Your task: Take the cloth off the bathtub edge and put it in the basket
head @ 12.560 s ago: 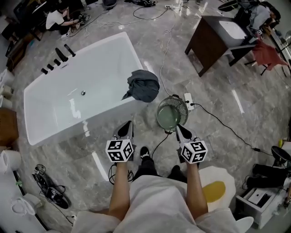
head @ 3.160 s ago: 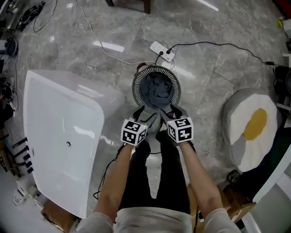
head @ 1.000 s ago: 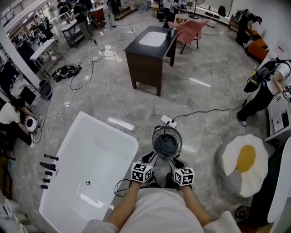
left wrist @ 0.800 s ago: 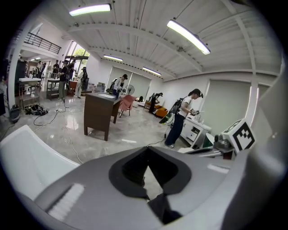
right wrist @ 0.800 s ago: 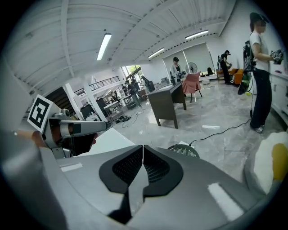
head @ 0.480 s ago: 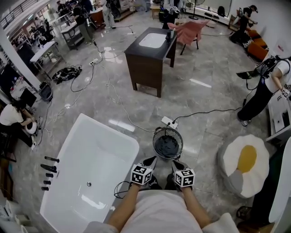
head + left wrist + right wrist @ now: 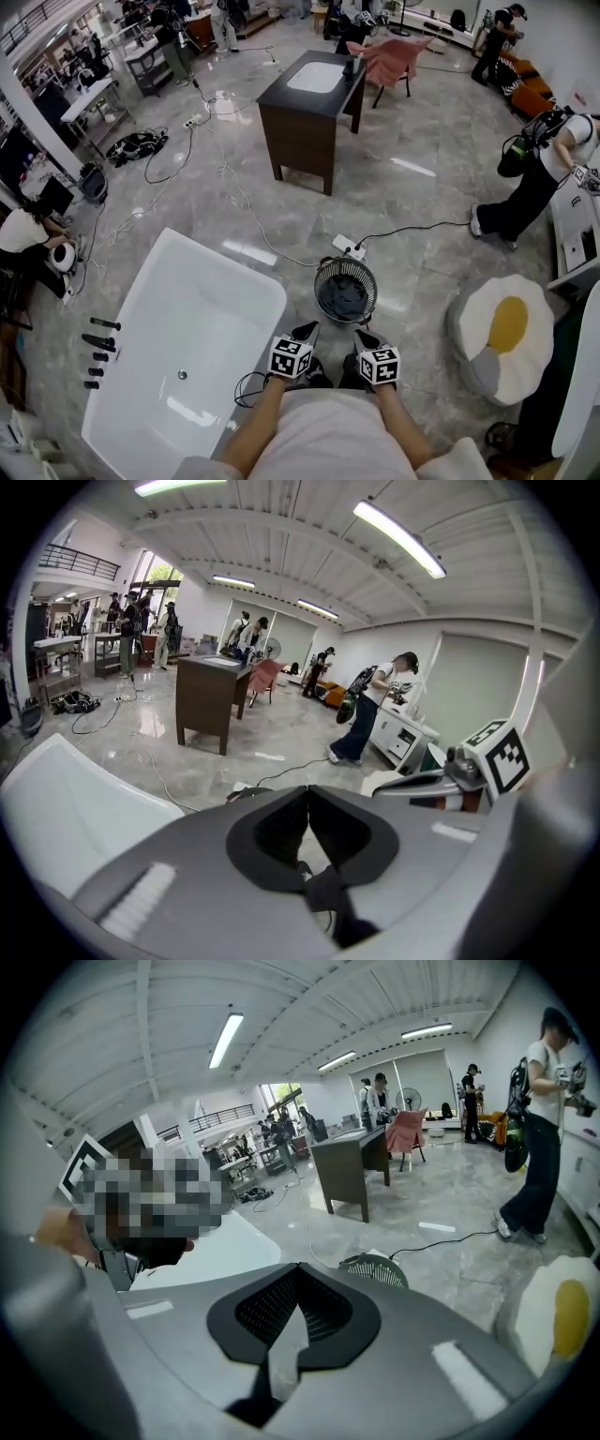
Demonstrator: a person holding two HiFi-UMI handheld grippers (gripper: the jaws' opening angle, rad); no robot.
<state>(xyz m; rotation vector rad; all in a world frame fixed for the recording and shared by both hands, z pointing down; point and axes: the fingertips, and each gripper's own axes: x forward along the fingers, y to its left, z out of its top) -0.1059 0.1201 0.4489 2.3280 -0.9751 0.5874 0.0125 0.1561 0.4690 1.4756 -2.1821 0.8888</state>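
head view: cloth (image 7: 345, 298) inside basket (image 7: 317, 284) | right gripper view: basket wall only

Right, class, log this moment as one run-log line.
cloth: in basket | left gripper: shut, empty | right gripper: shut, empty

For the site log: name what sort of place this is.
Probably a test hall staged as a bathroom: a loose bathtub and a sink cabinet on open stone floor, cables trailing, people working.
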